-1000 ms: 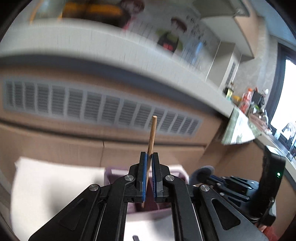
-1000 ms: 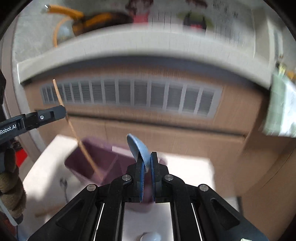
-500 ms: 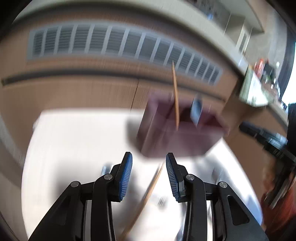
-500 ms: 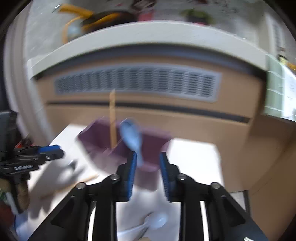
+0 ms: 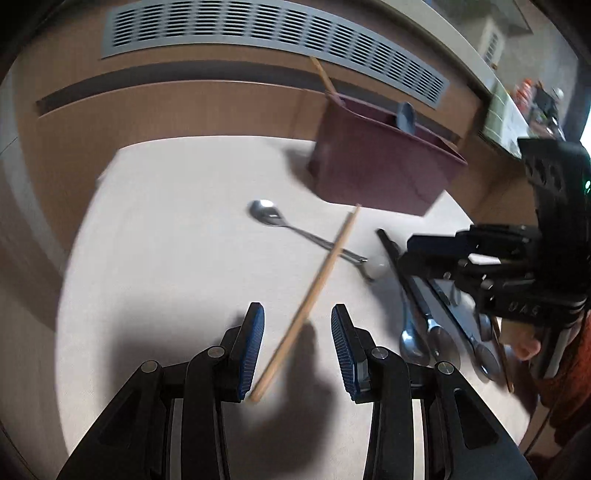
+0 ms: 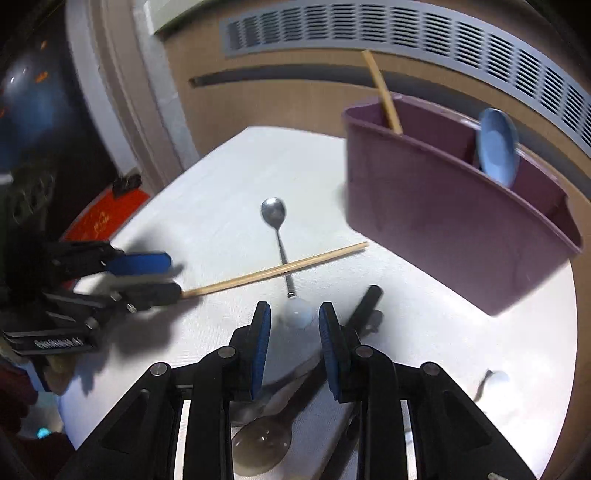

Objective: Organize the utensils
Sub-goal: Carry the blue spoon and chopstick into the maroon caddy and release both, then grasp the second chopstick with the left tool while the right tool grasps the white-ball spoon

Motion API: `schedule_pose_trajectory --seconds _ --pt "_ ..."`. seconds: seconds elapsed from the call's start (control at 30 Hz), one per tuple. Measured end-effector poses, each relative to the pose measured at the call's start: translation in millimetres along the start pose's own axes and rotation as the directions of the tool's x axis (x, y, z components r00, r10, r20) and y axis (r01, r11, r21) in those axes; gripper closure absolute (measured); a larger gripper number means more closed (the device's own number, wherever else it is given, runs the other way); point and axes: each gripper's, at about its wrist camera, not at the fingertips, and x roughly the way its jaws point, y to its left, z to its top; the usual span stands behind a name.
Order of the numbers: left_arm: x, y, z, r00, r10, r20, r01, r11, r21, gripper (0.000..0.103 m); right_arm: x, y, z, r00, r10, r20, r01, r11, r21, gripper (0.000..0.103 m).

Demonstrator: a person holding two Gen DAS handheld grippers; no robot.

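Observation:
A purple caddy (image 5: 380,166) (image 6: 443,221) stands on the white table (image 5: 166,221) with a wooden chopstick (image 6: 382,92) and a blue spoon (image 6: 496,146) upright in it. A second chopstick (image 5: 317,284) (image 6: 273,271) lies flat across a metal spoon (image 5: 266,213) (image 6: 274,214). My left gripper (image 5: 297,317) (image 6: 166,275) is open, low over the lying chopstick's near end, which runs between its jaws untouched. My right gripper (image 6: 294,314) (image 5: 410,254) is open with its jaws closing; a white spoon's bowl (image 6: 296,314) lies on the table between the tips.
Several metal spoons and black-handled utensils (image 5: 424,317) (image 6: 262,443) lie in a heap under the right gripper. Another white spoon (image 6: 495,380) rests at the right. A wooden panel with a grey vent grille (image 5: 258,33) backs the table.
Both grippers let go of the chopstick and the blue spoon, which now stand in the caddy. Both opened and dropped toward the utensils on the table.

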Motion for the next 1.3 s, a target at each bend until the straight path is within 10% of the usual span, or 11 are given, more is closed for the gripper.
schedule_pose_trajectory --seconds 0.27,0.4,0.93,1.3 --pt "57 -31 31 0.993 0.032 -0.110 -0.012 0.985 0.175 0.067 -40 -38 -32 0.981 -0.196 0.008 0.194 0.974 0.119 0.078" --pt "66 -39 40 0.992 0.074 -0.102 -0.051 0.976 0.213 0.094 -48 -43 -42 0.984 -0.177 0.006 0.174 0.973 0.149 0.078" --pt "-52 20 12 0.975 -0.020 0.220 0.064 0.979 -0.196 0.097 26 11 9 0.997 -0.041 -0.067 0.041 0.999 -0.003 0.077" --pt "-4 5 -15 0.998 0.017 -0.053 -0.024 0.989 -0.143 0.097 -10 -12 -2 0.988 -0.149 0.030 0.146 0.985 0.088 0.084"
